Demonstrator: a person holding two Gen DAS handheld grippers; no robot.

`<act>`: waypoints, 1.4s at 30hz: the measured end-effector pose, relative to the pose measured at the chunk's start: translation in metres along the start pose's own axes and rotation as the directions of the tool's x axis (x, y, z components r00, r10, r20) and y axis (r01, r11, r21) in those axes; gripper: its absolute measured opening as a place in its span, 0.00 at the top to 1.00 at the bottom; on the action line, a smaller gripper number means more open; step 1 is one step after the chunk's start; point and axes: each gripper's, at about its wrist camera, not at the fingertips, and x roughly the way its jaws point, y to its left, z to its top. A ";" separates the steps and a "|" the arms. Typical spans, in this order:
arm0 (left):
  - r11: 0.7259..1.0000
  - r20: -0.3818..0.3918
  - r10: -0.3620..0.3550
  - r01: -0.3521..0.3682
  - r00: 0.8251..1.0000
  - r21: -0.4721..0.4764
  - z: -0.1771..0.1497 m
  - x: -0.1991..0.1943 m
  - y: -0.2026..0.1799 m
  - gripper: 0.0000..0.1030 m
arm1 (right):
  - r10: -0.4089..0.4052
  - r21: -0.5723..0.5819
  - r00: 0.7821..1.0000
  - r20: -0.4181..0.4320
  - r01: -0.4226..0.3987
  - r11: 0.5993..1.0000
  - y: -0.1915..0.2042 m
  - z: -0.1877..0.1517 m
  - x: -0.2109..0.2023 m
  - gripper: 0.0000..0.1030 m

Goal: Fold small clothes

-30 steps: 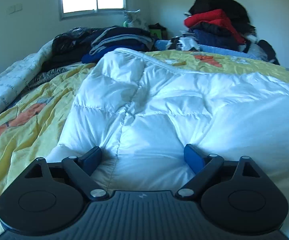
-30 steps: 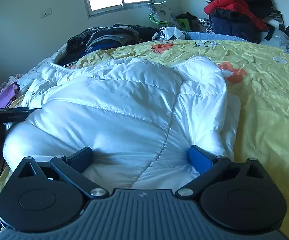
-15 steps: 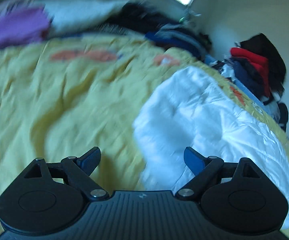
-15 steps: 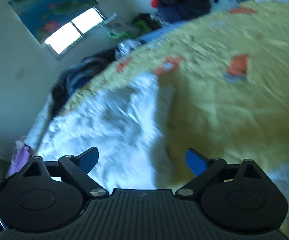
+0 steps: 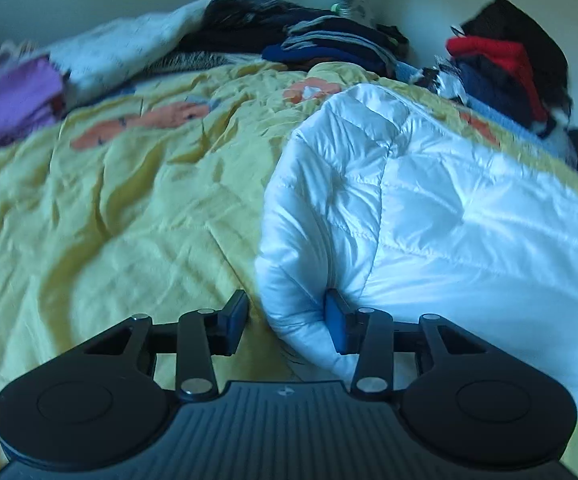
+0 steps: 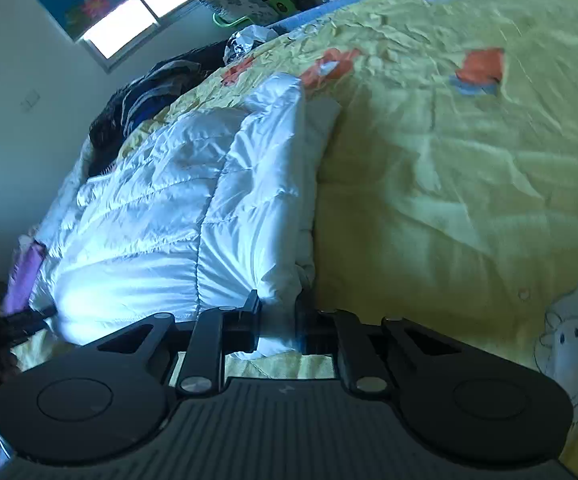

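Note:
A white puffer jacket [image 5: 429, 208] lies folded on the yellow bedspread [image 5: 129, 220]. In the left wrist view my left gripper [image 5: 287, 322] is half closed around the jacket's near left corner, one blue pad on each side of the fold. In the right wrist view the jacket [image 6: 193, 216] fills the left half. My right gripper [image 6: 277, 320] is narrowed on the jacket's near right corner, with white fabric pinched between its jaws.
Piles of dark clothes [image 5: 329, 40] and a red and black heap [image 5: 505, 60] sit at the far side of the bed. Purple cloth [image 5: 9, 100] lies far left. The yellow bedspread [image 6: 469, 180] stretches right of the jacket. A window [image 6: 145, 12] is behind.
Both grippers swung from the jacket's middle out to its near corners and narrowed their jaws around the fabric. They were wide open a second ago.

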 end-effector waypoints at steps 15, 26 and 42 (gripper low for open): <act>0.920 0.445 -0.083 -0.102 0.892 0.377 -0.031 -0.100 -0.098 0.22 | 0.080 -0.198 0.990 0.120 -0.056 0.979 0.065 0.073 -0.011 0.20; 0.889 0.079 -0.200 0.147 0.977 0.433 -0.034 -0.015 -0.166 0.22 | -0.153 -0.425 0.983 -0.100 0.097 0.900 0.100 0.129 0.158 0.10; 0.993 0.271 -0.105 0.113 0.957 -0.014 -0.033 -0.066 -0.065 0.14 | 0.033 -0.391 0.986 0.161 0.033 0.920 0.110 0.102 0.075 0.04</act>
